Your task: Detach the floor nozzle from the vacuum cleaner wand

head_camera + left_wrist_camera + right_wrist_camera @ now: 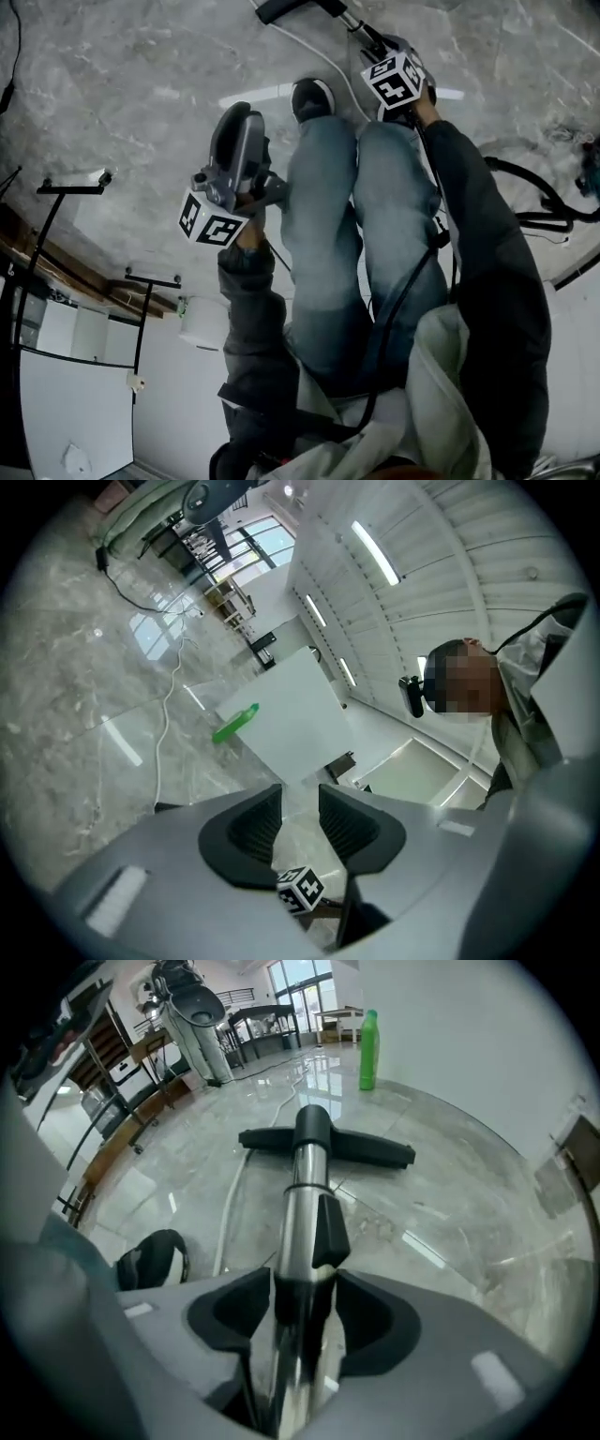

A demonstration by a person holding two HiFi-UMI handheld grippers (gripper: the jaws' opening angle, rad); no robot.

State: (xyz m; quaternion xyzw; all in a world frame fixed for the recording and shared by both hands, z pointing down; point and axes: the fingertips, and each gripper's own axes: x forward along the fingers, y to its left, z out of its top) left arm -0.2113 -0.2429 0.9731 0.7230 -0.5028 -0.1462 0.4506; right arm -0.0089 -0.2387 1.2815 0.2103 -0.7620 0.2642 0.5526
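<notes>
The vacuum's metal wand (pixel 305 1208) runs away from me across the marble floor to the black floor nozzle (pixel 366 1150), which lies flat and is still joined to it. My right gripper (pixel 302 1302) points steeply down with the wand between its open jaws, just behind a black clip. In the head view the right gripper (pixel 380 52) sits on the wand (pixel 352 21) at the top, with the nozzle (pixel 281 7) at the frame's edge. My left gripper (pixel 239 122) hangs beside the person's left knee, away from the wand. The left gripper (pixel 300 827) is slightly open and holds nothing.
A white cable (pixel 230 1213) trails over the floor beside the wand. One shoe (pixel 312 97) stands close to it. A green bottle (pixel 367 1037) stands beyond the nozzle by a white wall. A black hose (pixel 534 187) loops at the right, and black metal racks (pixel 75 187) stand at the left.
</notes>
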